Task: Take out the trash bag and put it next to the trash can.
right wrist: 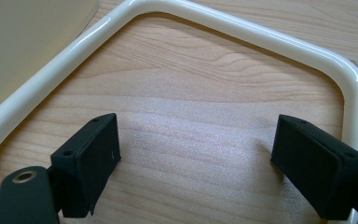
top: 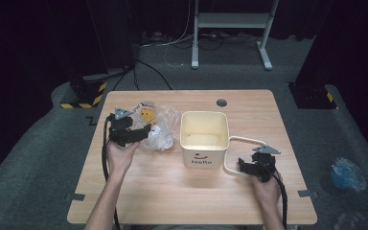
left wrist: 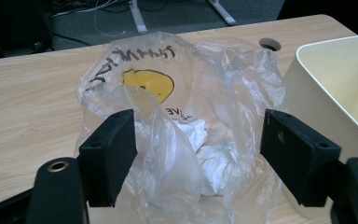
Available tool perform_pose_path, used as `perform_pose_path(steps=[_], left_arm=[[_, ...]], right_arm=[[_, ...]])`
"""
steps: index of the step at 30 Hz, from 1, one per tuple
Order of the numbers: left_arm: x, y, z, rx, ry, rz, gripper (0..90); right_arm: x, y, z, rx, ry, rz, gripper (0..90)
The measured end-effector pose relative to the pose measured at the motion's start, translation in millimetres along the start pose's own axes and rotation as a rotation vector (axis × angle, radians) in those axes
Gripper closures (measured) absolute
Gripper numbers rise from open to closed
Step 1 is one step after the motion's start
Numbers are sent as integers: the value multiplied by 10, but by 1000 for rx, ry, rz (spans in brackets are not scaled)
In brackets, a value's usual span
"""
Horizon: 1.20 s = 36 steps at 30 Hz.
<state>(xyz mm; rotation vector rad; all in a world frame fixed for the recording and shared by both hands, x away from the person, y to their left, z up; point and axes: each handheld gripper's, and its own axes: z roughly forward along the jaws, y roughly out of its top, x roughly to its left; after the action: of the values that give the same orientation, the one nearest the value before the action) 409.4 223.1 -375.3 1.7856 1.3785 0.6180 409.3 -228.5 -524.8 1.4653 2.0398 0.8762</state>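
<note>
Two wide-open, empty hand-held grippers [top: 143, 132] [top: 242, 165]; one plastic bag [top: 160, 125], one cream bucket [top: 204, 139].

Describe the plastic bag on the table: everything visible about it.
The plastic bag is thin, clear and crumpled, printed with a yellow smiley face and black lettering, with crumpled white paper inside. It lies slumped on the wooden table, left of the cream bucket and close to its wall. The left gripper has its jaws open on either side of it; whether the pads touch the film is unclear.
</note>
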Motion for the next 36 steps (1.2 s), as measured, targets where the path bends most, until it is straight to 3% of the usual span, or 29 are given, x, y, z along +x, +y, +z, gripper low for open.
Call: perform_pose_path(steps=[36], left_arm=[[136, -439, -260, -59, 10, -56, 280]], right_arm=[[0, 0, 0, 0, 0, 0, 150]])
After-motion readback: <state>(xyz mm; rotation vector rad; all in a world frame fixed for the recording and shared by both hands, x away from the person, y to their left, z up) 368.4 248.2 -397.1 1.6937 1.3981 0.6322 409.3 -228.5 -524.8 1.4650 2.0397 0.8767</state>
